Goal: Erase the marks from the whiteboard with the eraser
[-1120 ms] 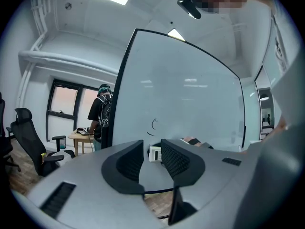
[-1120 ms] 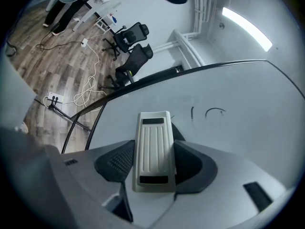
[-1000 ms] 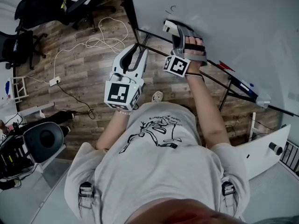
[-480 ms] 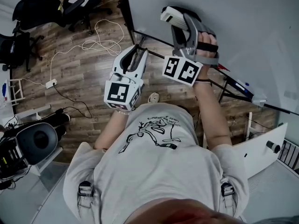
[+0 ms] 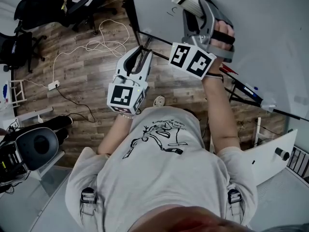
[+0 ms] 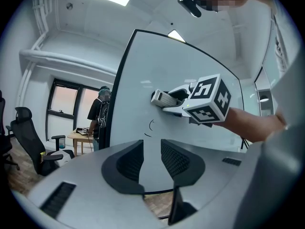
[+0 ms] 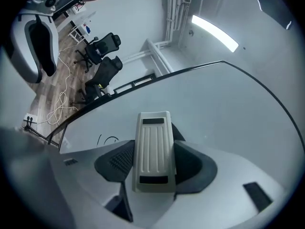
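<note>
The whiteboard [image 5: 251, 18] stands in front of me, its face filling the right gripper view [image 7: 219, 99]. A few thin dark curved marks [image 5: 170, 12] sit near its lower left corner [image 7: 106, 140], also seen in the left gripper view [image 6: 150, 126]. My right gripper [image 5: 193, 6] is shut on the white ribbed eraser [image 7: 152, 149], held up at the board above and right of the marks [image 6: 163, 98]. Whether the eraser touches the board I cannot tell. My left gripper [image 5: 137, 52] hangs lower, off the board's left edge, open with nothing between its fingers [image 6: 177, 159].
The board's dark frame and legs [image 5: 241, 88] run below it, with markers on the ledge [image 5: 253, 88]. Cables [image 5: 91, 45] lie on the wooden floor. Office chairs [image 5: 34, 8] stand at the left. A person [image 6: 99, 120] stands far off by a desk.
My right gripper has risen up the board with the eraser, from beside the marks to above them, and has rolled a little. The left gripper has stayed in place.
</note>
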### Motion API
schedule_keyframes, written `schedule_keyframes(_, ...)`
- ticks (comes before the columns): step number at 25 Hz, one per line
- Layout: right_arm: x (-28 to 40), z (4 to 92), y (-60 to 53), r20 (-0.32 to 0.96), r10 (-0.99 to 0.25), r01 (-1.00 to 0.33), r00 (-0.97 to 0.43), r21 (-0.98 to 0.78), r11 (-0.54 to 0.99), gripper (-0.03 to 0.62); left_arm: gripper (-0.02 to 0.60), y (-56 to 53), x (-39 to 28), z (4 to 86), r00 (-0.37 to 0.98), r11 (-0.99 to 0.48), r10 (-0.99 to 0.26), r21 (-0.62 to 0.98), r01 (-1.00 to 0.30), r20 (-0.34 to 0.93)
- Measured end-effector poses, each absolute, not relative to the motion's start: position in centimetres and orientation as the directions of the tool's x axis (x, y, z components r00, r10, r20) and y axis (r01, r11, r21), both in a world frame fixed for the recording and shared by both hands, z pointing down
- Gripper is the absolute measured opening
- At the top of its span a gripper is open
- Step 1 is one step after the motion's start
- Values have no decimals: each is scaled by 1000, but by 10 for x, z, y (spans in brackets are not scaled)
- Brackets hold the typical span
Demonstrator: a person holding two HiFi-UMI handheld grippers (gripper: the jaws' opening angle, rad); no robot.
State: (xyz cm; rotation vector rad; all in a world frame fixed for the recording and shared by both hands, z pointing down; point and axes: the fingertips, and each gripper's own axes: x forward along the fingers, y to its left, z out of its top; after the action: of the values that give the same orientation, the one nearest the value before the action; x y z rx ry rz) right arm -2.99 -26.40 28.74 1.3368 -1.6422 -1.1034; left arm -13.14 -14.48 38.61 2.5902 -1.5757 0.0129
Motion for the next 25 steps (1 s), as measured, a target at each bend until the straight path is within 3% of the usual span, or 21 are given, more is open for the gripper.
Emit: schedule_keyframes(25, -62, 386, -278, 125, -969, -262, -214, 948, 181, 258, 123, -150, -146, 392, 434, -427, -897, 83, -900, 86)
